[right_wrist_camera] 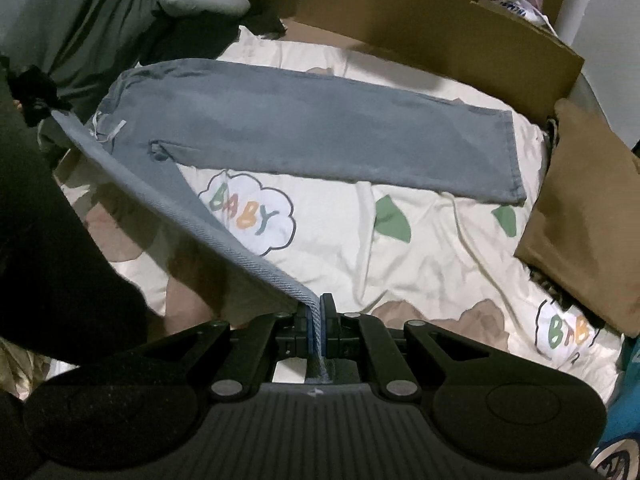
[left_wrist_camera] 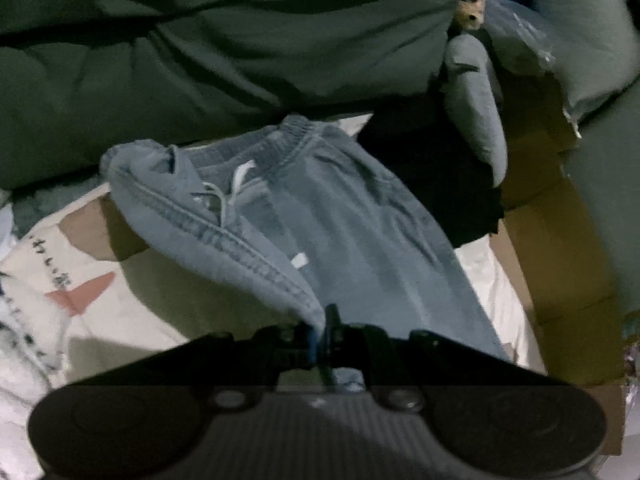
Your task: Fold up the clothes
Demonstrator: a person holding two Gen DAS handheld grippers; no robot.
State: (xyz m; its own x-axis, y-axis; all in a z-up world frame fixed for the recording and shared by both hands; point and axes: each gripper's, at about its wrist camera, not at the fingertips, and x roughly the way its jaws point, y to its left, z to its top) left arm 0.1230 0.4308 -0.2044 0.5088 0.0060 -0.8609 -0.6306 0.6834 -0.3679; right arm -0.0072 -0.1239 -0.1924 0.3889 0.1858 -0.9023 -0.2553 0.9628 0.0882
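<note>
Right gripper fingers pinching a hem of the blue jeans, left gripper fingers clamped on another edge, one leg flat across the cartoon bedsheet, cardboard box behind.

Left wrist view blurred: small orange furry object unidentifiable. Light-blue denim trousers' lifted leg hides the bedsheet beneath it.

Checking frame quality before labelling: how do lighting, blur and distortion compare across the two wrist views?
Left wrist: dim and smeared, with the light blue denim trousers soft and the dark green quilt murky. Right wrist: brighter and sharper, with the BABY print on the cream patterned bedsheet legible and a dark mass shading the left edge. Both: strong fisheye curvature and black corners.
</note>
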